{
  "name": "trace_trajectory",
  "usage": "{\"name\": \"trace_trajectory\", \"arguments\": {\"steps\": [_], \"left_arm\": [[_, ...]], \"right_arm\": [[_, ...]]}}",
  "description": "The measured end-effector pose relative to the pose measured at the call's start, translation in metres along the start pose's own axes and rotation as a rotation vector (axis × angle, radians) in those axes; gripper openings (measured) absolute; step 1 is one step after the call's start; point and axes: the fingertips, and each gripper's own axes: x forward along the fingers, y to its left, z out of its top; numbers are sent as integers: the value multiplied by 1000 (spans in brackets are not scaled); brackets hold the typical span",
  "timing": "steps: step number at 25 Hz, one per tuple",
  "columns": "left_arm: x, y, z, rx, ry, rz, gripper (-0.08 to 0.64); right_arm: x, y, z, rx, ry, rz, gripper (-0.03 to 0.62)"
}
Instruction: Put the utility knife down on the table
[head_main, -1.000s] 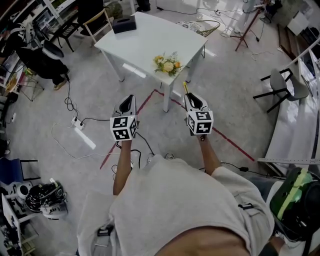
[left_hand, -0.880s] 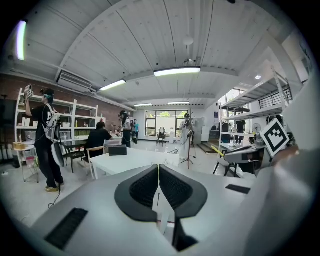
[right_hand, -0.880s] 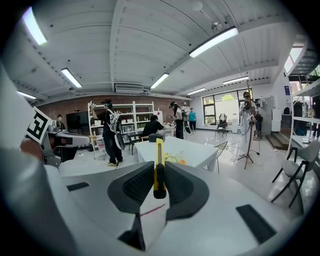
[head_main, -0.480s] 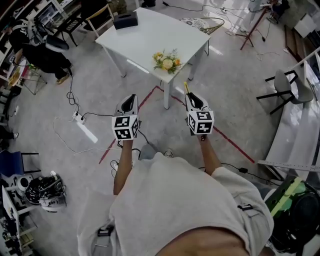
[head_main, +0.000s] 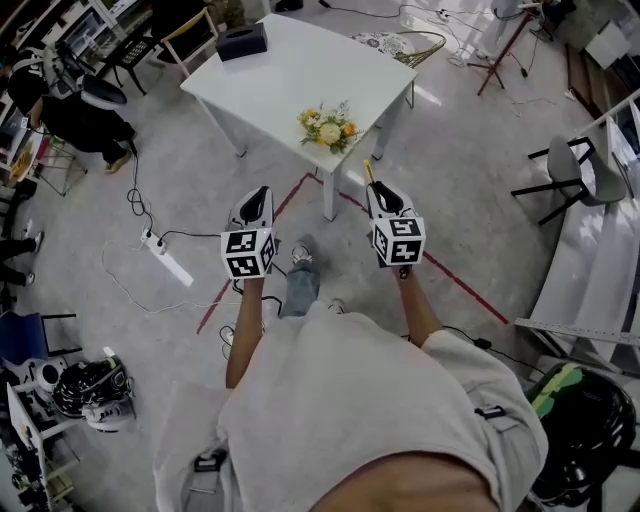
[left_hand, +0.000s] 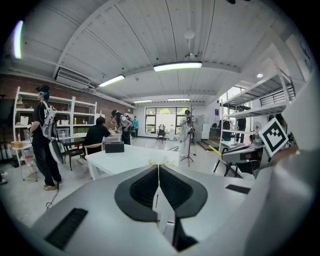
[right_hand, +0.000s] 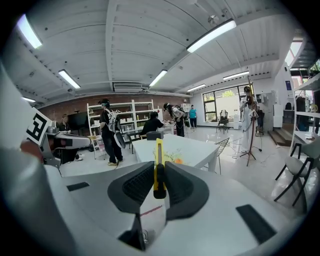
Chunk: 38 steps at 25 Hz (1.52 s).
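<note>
Not yet set down: utility knife (right_hand: 158, 155) clamped upright in right tool (head_main: 383, 200), out over the floor short of the white desk (head_main: 280, 75); left tool (left_hand: 158, 182) pressed together, empty; approach, lowering and release all left

Grey floor (head_main: 480, 180), red tape (head_main: 460, 285), a black chair (head_main: 568, 168).

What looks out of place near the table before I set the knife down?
Nothing is spilled or broken. A power strip and loose cables lie on the floor to the left of the table in the head view. The utility knife is clamped edge-on in the right tongs, sticking out past them.
</note>
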Motion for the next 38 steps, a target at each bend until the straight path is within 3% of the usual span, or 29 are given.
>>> {"name": "trace_trajectory", "arguments": {"steps": [11, 23, 38], "left_arm": [[94, 33, 28, -19, -17, -77, 23], [192, 98, 72, -28, -31, -156, 24], [271, 131, 79, -37, -17, -240, 23]], "right_arm": [[73, -23, 41, -25, 6, -54, 83], [167, -32, 99, -36, 13, -122, 83], [229, -47, 112, -34, 45, -193, 83]]}}
